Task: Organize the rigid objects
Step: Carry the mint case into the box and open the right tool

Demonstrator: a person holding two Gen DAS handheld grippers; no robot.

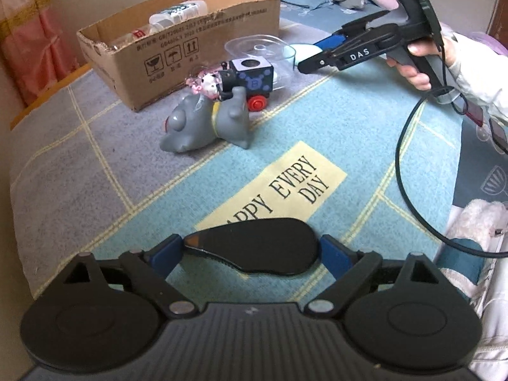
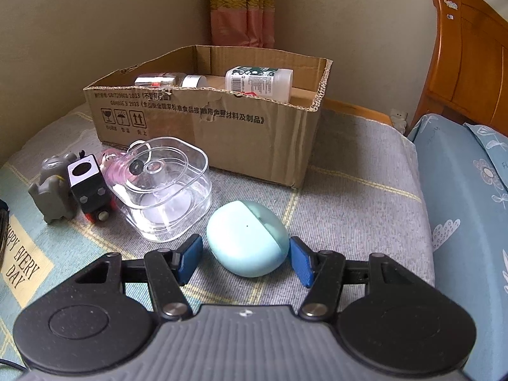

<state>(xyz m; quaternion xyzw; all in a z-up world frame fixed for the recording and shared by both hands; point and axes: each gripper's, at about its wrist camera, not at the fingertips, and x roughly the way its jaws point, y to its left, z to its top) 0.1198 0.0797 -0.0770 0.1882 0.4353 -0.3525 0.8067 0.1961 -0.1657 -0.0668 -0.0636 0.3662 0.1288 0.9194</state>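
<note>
- Pale blue egg-shaped case lying on the bed blanket, between the blue fingers of the right gripper; fingers spread wide on either side, left one apart from the case, right one just beside it, contact hard to tell, nothing gripped.
- At 10 o'clock from the case, just beside it: clear plastic container with a clear lid resting in it.
- Farther toward 9 o'clock: black toy train with red wheels, a pink figurine behind it, then a grey rubber animal toy lying against the train.
- At 12 o'clock, beyond these: open cardboard box holding a white labelled bottle and a clear jar with a silver cap, both on their sides.
- Left gripper well apart from the toys, over the blanket's "HAPPY EVERY DAY" patch; fingers closed onto a flat black oval object held crosswise.
- In the left wrist view, right hand at 2 o'clock, wrapped around the right gripper's handle.
- Wooden headboard at 2 o'clock in the right wrist view.
</note>
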